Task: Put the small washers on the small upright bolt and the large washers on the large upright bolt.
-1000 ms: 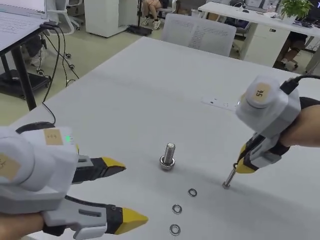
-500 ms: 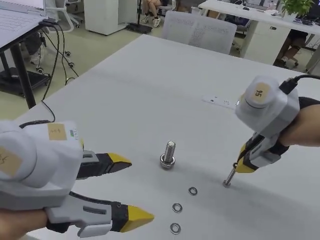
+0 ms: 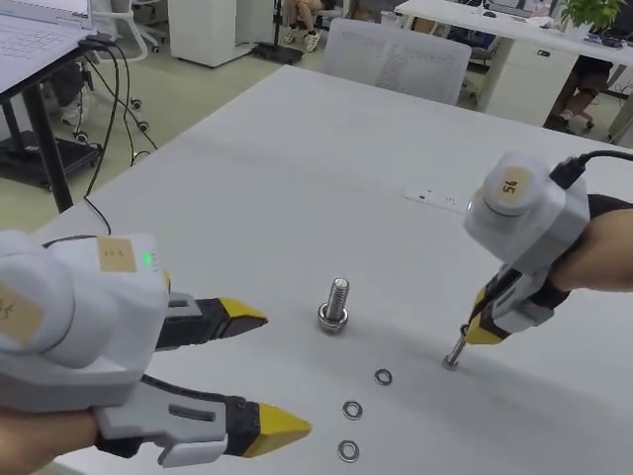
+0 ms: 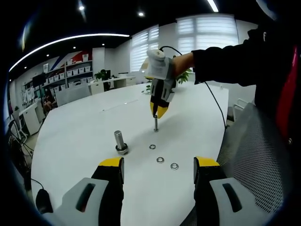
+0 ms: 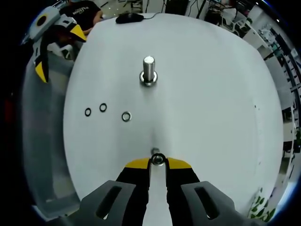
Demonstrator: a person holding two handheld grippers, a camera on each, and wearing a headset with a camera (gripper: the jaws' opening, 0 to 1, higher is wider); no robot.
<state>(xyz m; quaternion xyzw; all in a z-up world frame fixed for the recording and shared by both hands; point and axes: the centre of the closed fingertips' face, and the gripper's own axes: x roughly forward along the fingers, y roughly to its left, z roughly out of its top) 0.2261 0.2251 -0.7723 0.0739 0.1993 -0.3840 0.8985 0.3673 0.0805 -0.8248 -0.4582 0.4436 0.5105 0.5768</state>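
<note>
The large upright bolt point(image 3: 336, 303) stands mid-table with a washer round its base; it also shows as large bolt point(image 4: 120, 141) and large bolt point(image 5: 148, 69). To its right the thin small bolt point(image 3: 454, 351) stands upright, and my right gripper point(image 3: 479, 333) is shut on its top, as seen on the small bolt point(image 5: 157, 159). Three loose washers lie in front: washer point(image 3: 383, 377), washer point(image 3: 352, 409), washer point(image 3: 347, 451). My left gripper point(image 3: 267, 371) hovers open at the lower left, a short way from the washers point(image 4: 160, 160), nothing between its fingers.
A flat white strip point(image 3: 435, 199) lies on the table behind the right gripper. A grey chair point(image 3: 396, 59) stands at the table's far edge. A side desk with hanging cables point(image 3: 104, 109) is on the left. In the left gripper view the right gripper point(image 4: 158, 107) points down at the small bolt point(image 4: 155, 123).
My left gripper has crept a little forward and right toward the washers, still open. The right gripper stays on the small bolt. The washers have not moved.
</note>
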